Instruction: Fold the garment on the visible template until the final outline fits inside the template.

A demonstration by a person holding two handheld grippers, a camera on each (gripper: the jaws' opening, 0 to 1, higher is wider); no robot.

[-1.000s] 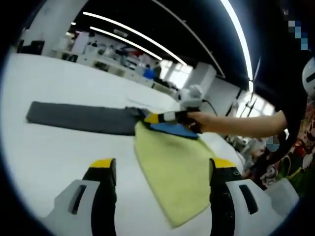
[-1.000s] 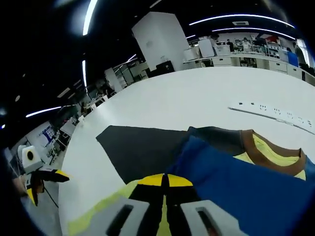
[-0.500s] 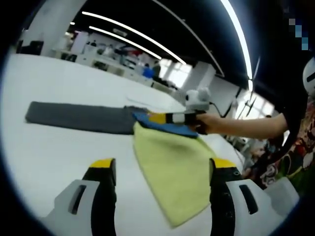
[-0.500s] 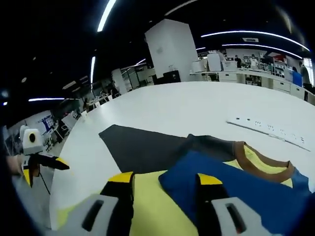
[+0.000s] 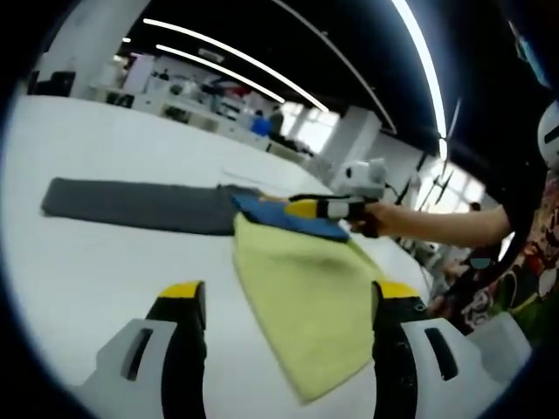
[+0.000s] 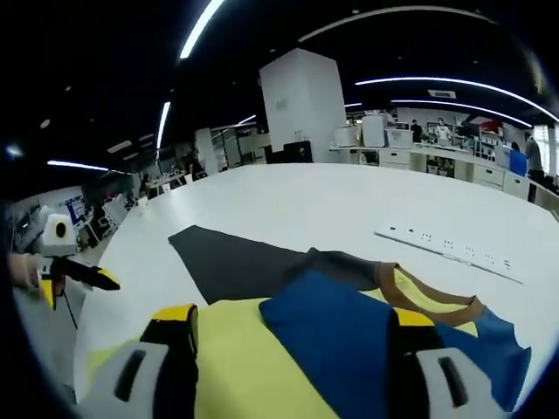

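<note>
Spreading wide, right tongs (image 6: 293, 325) had let go the yellow-and-blue garment (image 6: 349, 340) | left tongs (image 5: 288, 292) stayed wide | dark template (image 5: 131, 205) lay on white table (image 5: 79, 271).

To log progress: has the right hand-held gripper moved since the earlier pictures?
Yes. The right hand-held gripper has drawn back rightward off the dark template, and its jaws have opened.

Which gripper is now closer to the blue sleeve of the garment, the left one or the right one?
Right. The right gripper hovers open directly over the blue sleeve. The left gripper stays back, open, at the far end of the yellow body, clearly farther away.
</note>
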